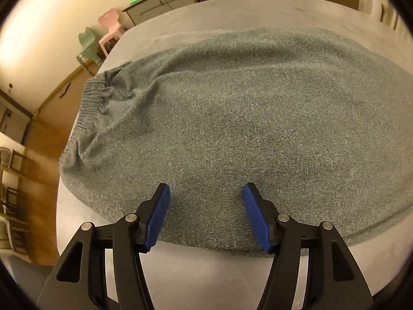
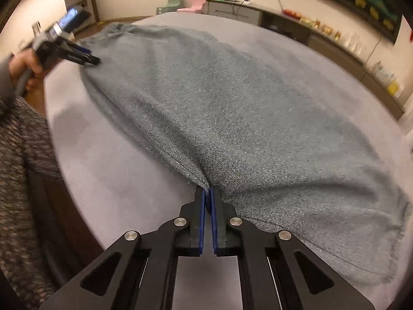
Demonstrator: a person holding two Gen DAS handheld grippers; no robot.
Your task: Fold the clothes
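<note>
A grey-green knitted garment (image 1: 245,118) lies spread across a pale grey surface (image 1: 196,279), covering most of it. Its ribbed band (image 1: 89,103) is bunched at the far left end, right at the surface's edge; which garment it is cannot be told, since no sleeves or neckline show.

On the left, the left gripper (image 1: 205,193) has its jaws spread wide, its blue pads (image 1: 158,214) just above the near edge of the knit with nothing between them. Whether the pads touch the fabric is hard to judge. In the right wrist view, this same gripper (image 2: 89,55) appears small and blurred at the garment's left end, held by a hand (image 2: 24,69); a mottled knitted sleeve (image 2: 18,170) is cut off by the frame.

Moving right, the right gripper (image 2: 207,193) is clamped tight on the garment's near edge, and folds of knit radiate away from the pinch. The fabric around it is blurred. The garment's right end (image 2: 374,245) curves down toward the frame edge, looking frayed and soft.

Behind the surface, a pink chair (image 1: 111,29) and a green chair (image 1: 89,46) stand by the wall, beside a low cabinet (image 1: 165,2). Items on the long shelf (image 2: 335,38) at the right are too small to identify.
</note>
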